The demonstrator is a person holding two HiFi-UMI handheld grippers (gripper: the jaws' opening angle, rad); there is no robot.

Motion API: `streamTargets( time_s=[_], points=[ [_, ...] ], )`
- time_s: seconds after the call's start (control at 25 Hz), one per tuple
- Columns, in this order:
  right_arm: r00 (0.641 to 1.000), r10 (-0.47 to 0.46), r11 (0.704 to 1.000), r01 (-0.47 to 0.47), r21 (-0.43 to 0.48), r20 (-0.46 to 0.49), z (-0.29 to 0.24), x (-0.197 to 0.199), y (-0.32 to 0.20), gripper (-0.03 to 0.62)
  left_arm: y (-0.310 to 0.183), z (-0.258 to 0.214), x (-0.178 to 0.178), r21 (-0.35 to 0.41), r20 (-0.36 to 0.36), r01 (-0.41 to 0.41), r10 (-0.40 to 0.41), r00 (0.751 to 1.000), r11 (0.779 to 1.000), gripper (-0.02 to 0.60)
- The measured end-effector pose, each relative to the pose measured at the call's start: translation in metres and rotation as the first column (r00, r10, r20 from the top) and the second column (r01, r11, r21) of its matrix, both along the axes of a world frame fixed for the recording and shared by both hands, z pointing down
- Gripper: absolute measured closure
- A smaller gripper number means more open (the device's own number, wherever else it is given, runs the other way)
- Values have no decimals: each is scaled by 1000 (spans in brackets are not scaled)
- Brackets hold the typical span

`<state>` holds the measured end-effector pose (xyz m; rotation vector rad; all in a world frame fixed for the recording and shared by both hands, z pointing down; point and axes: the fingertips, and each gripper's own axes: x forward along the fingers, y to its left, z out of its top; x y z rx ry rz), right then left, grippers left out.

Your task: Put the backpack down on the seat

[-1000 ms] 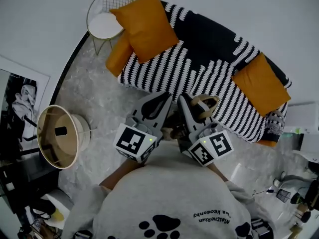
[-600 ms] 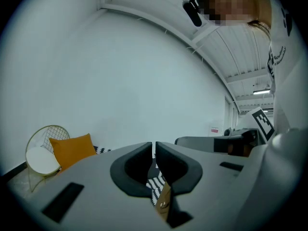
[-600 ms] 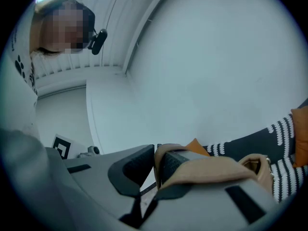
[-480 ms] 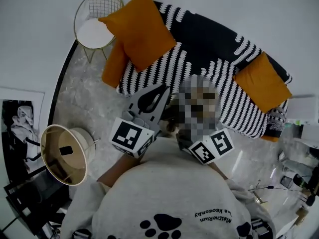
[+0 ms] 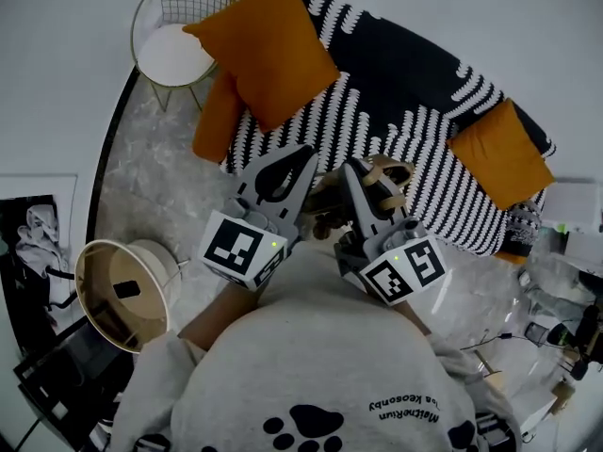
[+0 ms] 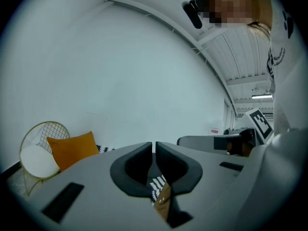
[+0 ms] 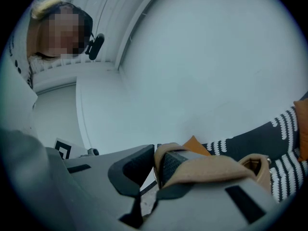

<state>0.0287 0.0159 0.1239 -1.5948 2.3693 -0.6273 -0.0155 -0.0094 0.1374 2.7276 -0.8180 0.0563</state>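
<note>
**While it hangs by its straps, the backpack (image 5: 325, 220) is held at the front edge of the sofa (image 5: 377, 73)**

Since both claws are clamped on its straps, the backpack is suspended between them, just short of the striped seat and mostly hidden beneath the tools. The left gripper (image 5: 303, 156) is seen with its jaws pressed together on a dark strap that ends in a brown tab. The right gripper (image 5: 350, 168) is closed narrowly on a tan strap (image 5: 384, 170) that is looped over one jaw. The bag is judged soft and floppy, probably light, so sagging and swinging are to be expected. Hold is best taken on the straps near the top, where the weight is shared evenly. A bare stretch of seat is offered between the orange cushions (image 5: 273, 45), and the base should be settled there before anything is let go
</note>
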Motion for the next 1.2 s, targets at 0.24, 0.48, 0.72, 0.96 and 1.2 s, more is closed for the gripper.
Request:
streamTargets(
  time_s=[0.24, 0.48, 0.72, 0.96, 1.2],
  points=[
    [1000, -29, 998, 30, -56, 8, 17, -14, -16, 551, -7, 23, -18, -67, -20, 28, -30, 999, 997, 544],
    [996, -88, 993, 90, -79, 32, 37, -17, -34, 553, -23, 49, -19, -98, -11, 62, -64, 998, 993, 545],
    [989, -136, 986, 140, -90, 52, 59, -17, -43, 553, -32, 56, -12, -83, -63, 56, -61, 996, 995, 543],
    [986, -159, 978, 165, -124, 59, 103, 5, -72, 553, -61, 93, 8, -102, -55, 74, -80, 995, 992, 543],
    [983, -178, 975, 182, -131, 45, 121, 12, -85, 553, -66, 111, 14, -110, -34, 58, -62, 998, 992, 543]
  ],
)
